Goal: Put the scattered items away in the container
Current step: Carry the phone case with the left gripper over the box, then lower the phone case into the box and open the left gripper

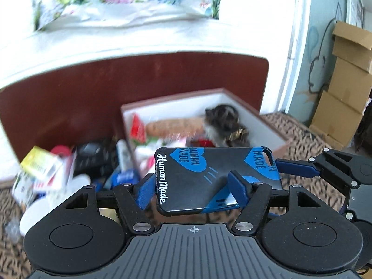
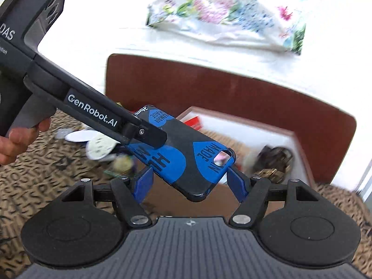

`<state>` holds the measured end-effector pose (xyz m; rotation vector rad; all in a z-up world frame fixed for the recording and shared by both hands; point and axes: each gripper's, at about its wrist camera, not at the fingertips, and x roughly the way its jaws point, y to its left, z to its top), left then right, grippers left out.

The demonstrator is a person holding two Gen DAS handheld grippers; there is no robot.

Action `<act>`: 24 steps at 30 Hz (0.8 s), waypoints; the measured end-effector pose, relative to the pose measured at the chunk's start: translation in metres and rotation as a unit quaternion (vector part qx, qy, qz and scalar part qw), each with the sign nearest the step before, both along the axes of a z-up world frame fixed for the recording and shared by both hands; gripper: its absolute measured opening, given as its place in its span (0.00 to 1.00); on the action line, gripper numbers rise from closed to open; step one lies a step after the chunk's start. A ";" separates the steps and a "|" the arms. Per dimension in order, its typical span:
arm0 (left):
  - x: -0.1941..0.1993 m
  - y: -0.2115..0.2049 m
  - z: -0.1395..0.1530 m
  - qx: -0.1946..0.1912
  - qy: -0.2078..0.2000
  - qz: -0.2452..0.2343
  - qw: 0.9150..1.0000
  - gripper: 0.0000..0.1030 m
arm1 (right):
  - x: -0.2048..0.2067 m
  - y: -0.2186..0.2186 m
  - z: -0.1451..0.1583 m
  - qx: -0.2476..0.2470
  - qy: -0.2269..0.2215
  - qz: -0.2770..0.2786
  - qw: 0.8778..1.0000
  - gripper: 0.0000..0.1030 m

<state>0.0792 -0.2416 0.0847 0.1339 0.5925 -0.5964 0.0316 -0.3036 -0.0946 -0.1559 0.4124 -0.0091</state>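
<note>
A black phone case with blue hearts is held in the air just in front of the white-lined brown box. My left gripper is shut on it across its width. In the right wrist view the same case sits between the fingers of my right gripper, whose jaws stand apart beside its near corner. The left gripper's finger lies over the case there. The box holds a dark furry item, a red packet and a bread-like item.
Scattered items lie left of the box on the leopard-print cover: packets, a white disc, a red roll. A brown headboard and white wall stand behind. Cardboard boxes stack at the right. A floral cloth lies above.
</note>
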 end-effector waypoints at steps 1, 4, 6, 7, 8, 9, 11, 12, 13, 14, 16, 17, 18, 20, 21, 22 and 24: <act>0.007 -0.007 0.002 -0.002 0.000 0.000 1.000 0.74 | 0.005 -0.008 0.000 -0.005 -0.003 -0.001 1.000 0.72; 0.029 -0.028 0.004 -0.003 -0.004 -0.003 1.000 0.76 | 0.023 -0.033 -0.001 -0.001 -0.004 -0.004 1.000 0.72; 0.042 -0.042 0.003 -0.005 -0.002 -0.004 1.000 0.76 | 0.033 -0.052 -0.003 0.005 -0.003 -0.006 1.000 0.72; 0.049 -0.048 0.003 -0.006 0.000 -0.005 1.000 0.76 | 0.038 -0.060 -0.004 0.006 -0.002 -0.007 1.000 0.72; 0.055 -0.054 0.002 -0.008 0.002 -0.007 1.000 0.76 | 0.039 -0.066 -0.006 0.005 -0.003 -0.008 1.000 0.72; 0.062 -0.060 0.001 -0.010 0.006 -0.008 1.000 0.76 | 0.042 -0.073 -0.007 0.003 -0.002 -0.009 1.000 0.72; 0.072 -0.071 -0.003 -0.013 0.013 -0.010 1.000 0.76 | 0.047 -0.085 -0.008 0.001 0.002 -0.011 1.000 0.72; 0.076 -0.075 -0.006 -0.014 0.016 -0.011 1.000 0.75 | 0.049 -0.091 -0.009 0.001 0.004 -0.012 1.000 0.72; 0.080 -0.079 -0.010 -0.014 0.021 -0.012 1.000 0.73 | 0.051 -0.096 -0.011 0.000 0.006 -0.013 1.000 0.71; 0.085 -0.084 -0.013 -0.015 0.027 -0.014 0.999 0.73 | 0.052 -0.101 -0.014 -0.002 0.008 -0.013 1.000 0.71; 0.092 -0.092 -0.022 -0.019 0.040 -0.018 0.999 0.73 | 0.055 -0.110 -0.019 -0.002 0.013 -0.015 1.000 0.71; 0.095 -0.095 -0.027 -0.021 0.047 -0.020 0.999 0.76 | 0.057 -0.115 -0.022 -0.003 0.018 -0.016 1.000 0.71; 0.097 -0.098 -0.032 -0.022 0.051 -0.021 0.998 0.76 | 0.060 -0.120 -0.026 -0.003 0.024 -0.015 1.000 0.71; 0.102 -0.100 -0.044 -0.026 0.065 -0.031 0.997 0.84 | 0.063 -0.125 -0.035 -0.006 0.034 -0.023 0.999 0.71; 0.103 -0.100 -0.049 -0.028 0.077 -0.034 0.996 0.93 | 0.064 -0.125 -0.038 -0.008 0.035 -0.029 0.999 0.76; 0.102 -0.097 -0.053 -0.030 0.087 -0.031 0.995 0.96 | 0.063 -0.125 -0.040 -0.008 0.032 -0.037 0.999 0.83; 0.100 -0.090 -0.058 -0.035 0.090 -0.021 0.995 0.98 | 0.058 -0.123 -0.042 -0.009 0.016 -0.056 0.998 0.89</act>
